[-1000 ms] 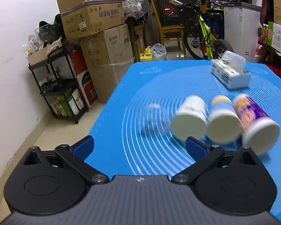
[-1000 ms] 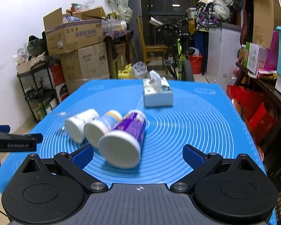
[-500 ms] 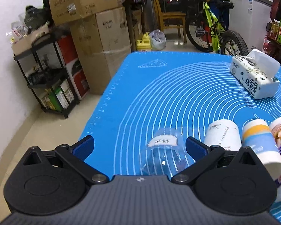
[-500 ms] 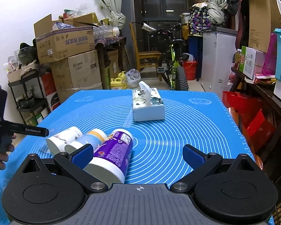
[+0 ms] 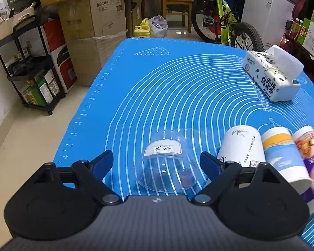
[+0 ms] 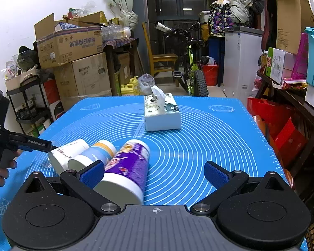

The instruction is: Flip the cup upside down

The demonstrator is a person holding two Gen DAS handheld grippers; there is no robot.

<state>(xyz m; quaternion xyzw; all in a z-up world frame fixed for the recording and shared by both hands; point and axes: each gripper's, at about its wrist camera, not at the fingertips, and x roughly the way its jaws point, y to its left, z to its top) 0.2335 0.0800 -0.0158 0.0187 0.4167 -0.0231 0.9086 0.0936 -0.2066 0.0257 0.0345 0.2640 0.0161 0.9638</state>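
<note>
A clear plastic cup (image 5: pixel 167 163) with a white label lies on its side on the blue mat (image 5: pixel 178 87), mouth toward me. My left gripper (image 5: pixel 157 163) is open, its blue fingertips either side of the cup and apart from it. Three paper cups lie on their sides to the right: white (image 5: pixel 242 146), blue and orange (image 5: pixel 282 152), purple (image 5: pixel 312 159). My right gripper (image 6: pixel 155 173) is open and empty; the purple cup (image 6: pixel 127 171) lies by its left finger. The left gripper (image 6: pixel 21 142) shows at the far left of the right wrist view.
A tissue box (image 5: pixel 272 75) stands at the mat's far right, and shows mid-mat in the right wrist view (image 6: pixel 161 113). Beyond the table are cardboard boxes (image 5: pixel 94 21), a black shelf rack (image 5: pixel 31 73), a bicycle (image 5: pixel 230 21) and a red-fronted shelf (image 6: pixel 282 136).
My left gripper has swung left and moved in until the clear cup lies between its open fingers. My right gripper has drawn back a little; the paper cups have not moved.
</note>
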